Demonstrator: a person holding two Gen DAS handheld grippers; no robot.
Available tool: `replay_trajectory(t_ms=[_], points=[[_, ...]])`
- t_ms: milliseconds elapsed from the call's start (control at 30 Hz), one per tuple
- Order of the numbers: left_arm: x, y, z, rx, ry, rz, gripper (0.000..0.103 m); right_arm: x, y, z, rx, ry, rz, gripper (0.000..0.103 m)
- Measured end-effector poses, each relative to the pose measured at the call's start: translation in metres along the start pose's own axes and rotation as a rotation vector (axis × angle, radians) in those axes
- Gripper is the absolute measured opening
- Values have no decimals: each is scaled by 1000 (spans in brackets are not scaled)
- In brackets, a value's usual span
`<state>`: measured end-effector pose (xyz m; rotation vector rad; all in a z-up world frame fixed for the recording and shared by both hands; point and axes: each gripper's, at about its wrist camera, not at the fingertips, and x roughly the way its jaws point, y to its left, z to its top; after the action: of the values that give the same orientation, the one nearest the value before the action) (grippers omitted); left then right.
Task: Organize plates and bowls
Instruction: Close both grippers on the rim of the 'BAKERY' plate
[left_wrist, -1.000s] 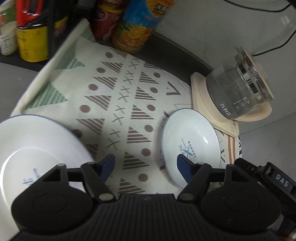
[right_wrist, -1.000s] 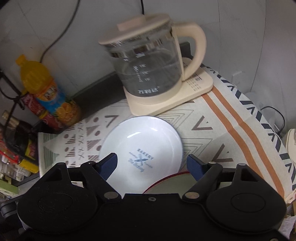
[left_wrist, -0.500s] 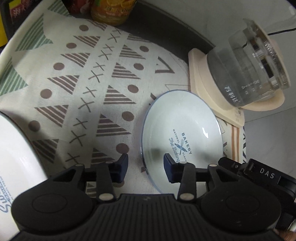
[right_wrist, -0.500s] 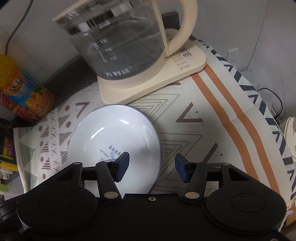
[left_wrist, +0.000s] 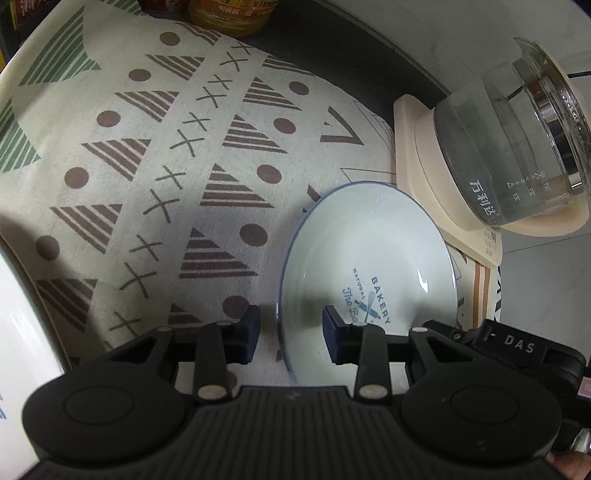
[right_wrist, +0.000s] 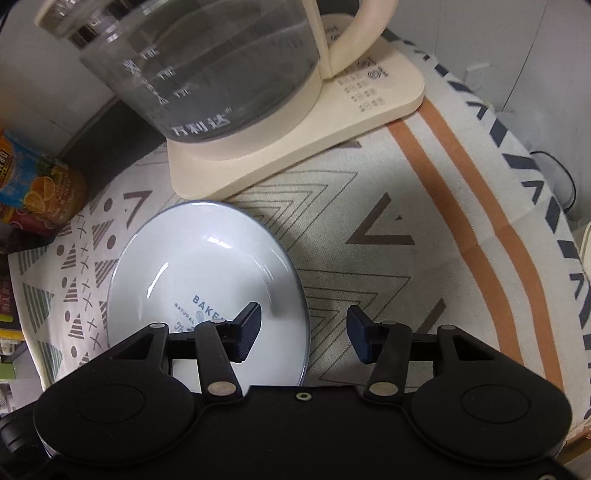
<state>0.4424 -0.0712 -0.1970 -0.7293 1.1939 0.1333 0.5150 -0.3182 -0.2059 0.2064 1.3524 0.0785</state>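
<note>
Only left view shows 2nd plate (left_wrist: 14, 332) at edge.

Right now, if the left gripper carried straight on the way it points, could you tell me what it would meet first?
Most likely the near rim of the white bakery plate, which lies between the left gripper's closing jaws; depth is uncertain.

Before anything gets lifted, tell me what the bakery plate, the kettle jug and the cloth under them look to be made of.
Bakery plate: likely glazed ceramic, possibly enamel; glossy white, sharp highlights, thin dark rim line.
Kettle jug: clear glass or maybe clear plastic; see-through, with printed level marks; its handle and base look like matte cream plastic.
Cloth: woven fabric, matte; the weave grain shows and it drapes over the edge.
</note>
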Motion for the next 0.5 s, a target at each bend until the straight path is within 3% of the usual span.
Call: replay_trajectory(t_ms=[233,433,500], points=[[3,-2,4,-13,-1,4,34,11,1,6,-3,54,49,52],[6,-2,5,-16,3,18,18,19,7,12,-42,63,63,54],[7,-3,6,-13,9,32,16,20,8,14,-53,53,69,42]])
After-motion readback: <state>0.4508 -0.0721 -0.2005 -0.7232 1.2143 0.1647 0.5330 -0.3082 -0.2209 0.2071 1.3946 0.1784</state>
